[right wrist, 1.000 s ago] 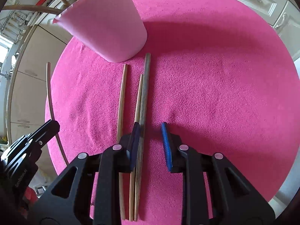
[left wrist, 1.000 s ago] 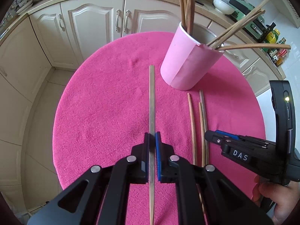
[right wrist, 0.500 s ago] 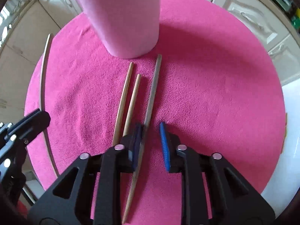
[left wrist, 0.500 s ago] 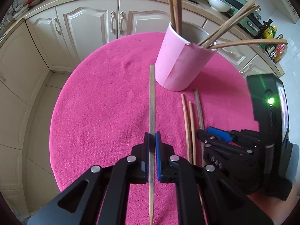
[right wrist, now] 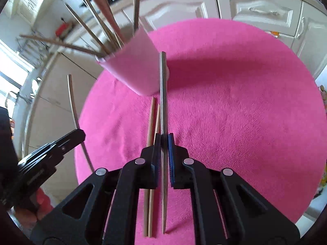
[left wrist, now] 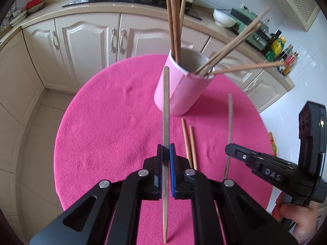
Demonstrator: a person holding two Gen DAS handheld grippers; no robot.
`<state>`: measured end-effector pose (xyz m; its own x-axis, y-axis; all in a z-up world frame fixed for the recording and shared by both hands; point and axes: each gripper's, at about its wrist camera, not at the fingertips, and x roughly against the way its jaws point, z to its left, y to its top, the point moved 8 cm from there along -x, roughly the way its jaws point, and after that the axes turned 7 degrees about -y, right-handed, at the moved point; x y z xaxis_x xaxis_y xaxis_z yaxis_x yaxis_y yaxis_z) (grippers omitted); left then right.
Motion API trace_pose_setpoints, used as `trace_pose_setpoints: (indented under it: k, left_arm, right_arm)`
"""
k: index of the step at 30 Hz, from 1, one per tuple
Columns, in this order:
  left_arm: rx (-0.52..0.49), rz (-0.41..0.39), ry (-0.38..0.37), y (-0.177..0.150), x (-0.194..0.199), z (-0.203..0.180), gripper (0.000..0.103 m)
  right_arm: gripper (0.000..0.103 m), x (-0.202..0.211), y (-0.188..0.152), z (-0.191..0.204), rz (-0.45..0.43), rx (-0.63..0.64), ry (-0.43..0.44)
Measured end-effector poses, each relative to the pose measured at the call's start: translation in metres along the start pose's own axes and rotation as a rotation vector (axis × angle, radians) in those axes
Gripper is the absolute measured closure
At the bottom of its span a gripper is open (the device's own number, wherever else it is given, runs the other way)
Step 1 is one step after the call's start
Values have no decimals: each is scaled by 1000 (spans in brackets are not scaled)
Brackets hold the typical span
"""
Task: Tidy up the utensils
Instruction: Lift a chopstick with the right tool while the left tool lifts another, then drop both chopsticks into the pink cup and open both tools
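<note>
A pink cup [left wrist: 181, 94] [right wrist: 137, 69] with several wooden chopsticks in it stands on the round pink table [left wrist: 102, 126]. My left gripper [left wrist: 166, 153] is shut on a pale chopstick [left wrist: 166, 106], held above the cloth with its tip near the cup's rim. My right gripper [right wrist: 164, 140] is shut on a darker chopstick [right wrist: 163, 94], lifted off the cloth; it also shows in the left wrist view [left wrist: 229, 126]. Two light chopsticks [left wrist: 189, 140] [right wrist: 153, 120] lie side by side on the cloth in front of the cup.
Cream kitchen cabinets [left wrist: 85, 47] and a counter with a hob, a bowl [left wrist: 222, 17] and bottles [left wrist: 282, 55] run behind the table. A tiled floor lies to the left. The right gripper [left wrist: 255, 163] and the hand holding it sit at the table's right edge.
My right gripper has closed on the darker chopstick and lifted it off the cloth. My left gripper has raised its chopstick and brought it nearer the cup.
</note>
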<state>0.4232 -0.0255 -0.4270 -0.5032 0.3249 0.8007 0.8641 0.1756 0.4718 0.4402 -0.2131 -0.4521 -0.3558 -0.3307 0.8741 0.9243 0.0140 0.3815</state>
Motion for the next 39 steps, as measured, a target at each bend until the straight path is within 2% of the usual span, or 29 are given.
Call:
trace_pose_setpoints:
  k: [5, 11, 16, 23, 28, 33, 39]
  left_arm:
    - [-9, -54, -52, 13, 13, -8, 97]
    - [-69, -168, -114, 34, 42, -29, 97]
    - [-105, -266, -127, 56, 64, -43, 97]
    - [-173, -396, -139, 98, 90, -68, 97]
    - [-192, -468, -131, 130, 97, -77, 97]
    - [-195, -528, -109, 153, 103, -78, 97]
    - [-186, -566, -72, 168, 97, -73, 97]
  right_arm:
    - [96, 23, 6, 10, -100, -9, 38]
    - [97, 60, 21, 18, -233, -34, 83]
    - [97, 96, 43, 25, -341, -26, 119]
    - [97, 140, 79, 56, -470, 34, 156]
    - [97, 150, 111, 75, -540, 76, 157]
    - [97, 144, 136, 87, -589, 129, 110]
    - [97, 135, 147, 87, -611, 143, 85]
